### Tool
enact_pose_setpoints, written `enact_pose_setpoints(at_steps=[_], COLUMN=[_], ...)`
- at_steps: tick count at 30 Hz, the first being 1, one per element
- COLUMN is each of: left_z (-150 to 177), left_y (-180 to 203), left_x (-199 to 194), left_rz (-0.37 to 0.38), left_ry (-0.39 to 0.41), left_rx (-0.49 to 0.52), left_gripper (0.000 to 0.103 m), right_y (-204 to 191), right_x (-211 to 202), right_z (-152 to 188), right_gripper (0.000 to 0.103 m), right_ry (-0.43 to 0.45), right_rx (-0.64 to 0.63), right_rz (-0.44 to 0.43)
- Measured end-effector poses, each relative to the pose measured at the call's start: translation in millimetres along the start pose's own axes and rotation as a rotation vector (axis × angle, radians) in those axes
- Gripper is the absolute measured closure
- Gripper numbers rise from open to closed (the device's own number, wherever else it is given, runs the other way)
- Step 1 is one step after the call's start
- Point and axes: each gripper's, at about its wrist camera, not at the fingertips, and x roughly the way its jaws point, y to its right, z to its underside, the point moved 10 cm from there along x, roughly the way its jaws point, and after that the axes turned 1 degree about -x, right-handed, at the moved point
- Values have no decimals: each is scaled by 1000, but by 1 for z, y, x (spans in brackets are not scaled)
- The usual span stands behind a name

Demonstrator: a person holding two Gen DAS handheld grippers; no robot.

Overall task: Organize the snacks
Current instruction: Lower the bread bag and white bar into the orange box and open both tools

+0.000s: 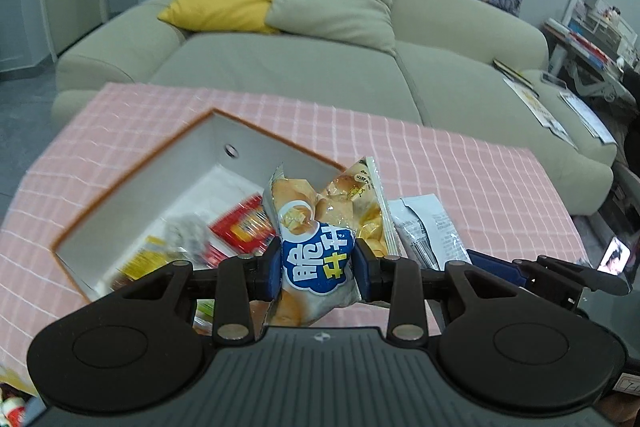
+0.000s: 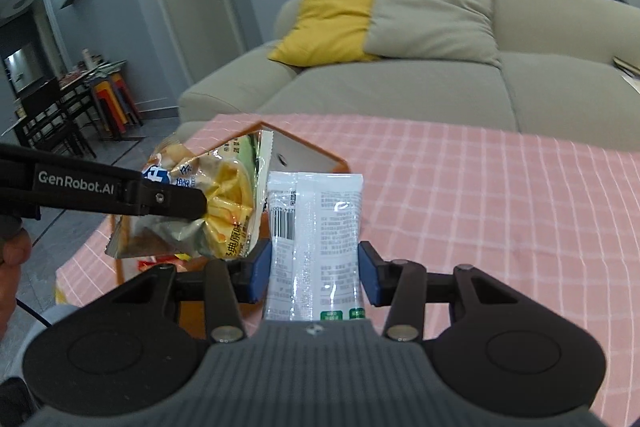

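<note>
My left gripper [image 1: 316,267] is shut on a yellow snack bag [image 1: 324,215] with a blue logo and holds it over the near right corner of an open white box with an orange rim [image 1: 132,171]. Red and yellow snack packs [image 1: 240,227] lie in the box. My right gripper [image 2: 314,271] is shut on a white snack packet [image 2: 316,227], upright, just right of the box. The white packet also shows in the left wrist view [image 1: 428,231]. The left gripper and its yellow bag also show in the right wrist view [image 2: 212,207].
The box stands on a table with a pink checked cloth [image 2: 480,195]. A beige sofa [image 1: 312,67] with yellow and beige cushions stands behind the table. Papers lie on the sofa's right end [image 1: 536,103]. Dark chairs and stools stand at far left [image 2: 80,107].
</note>
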Motion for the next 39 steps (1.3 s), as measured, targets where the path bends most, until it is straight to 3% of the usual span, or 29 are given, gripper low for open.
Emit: enact_pose_setpoints(at_steps=[11,20,28,39], left_z=[-35,-31,-14,8], left_y=[-64,-111,-135,-144], left_x=[-2,40,82,124], left_rz=[-78,-145,-198,-189], left_ry=[50,-48,-145,-239], left_rx=[-36,-42,-36,-60], left_gripper=[63,63,63,63], right_y=[-58,-95,-99,-84], right_x=[44,108,173,231], right_z=[-48,-65,-55,-21], right_gripper=[60,60,60,60], right_ry=[-14,-93,-199,-334], right_rx=[-75,-180,-325,-447], right_rz=[-72,-89,-23,47])
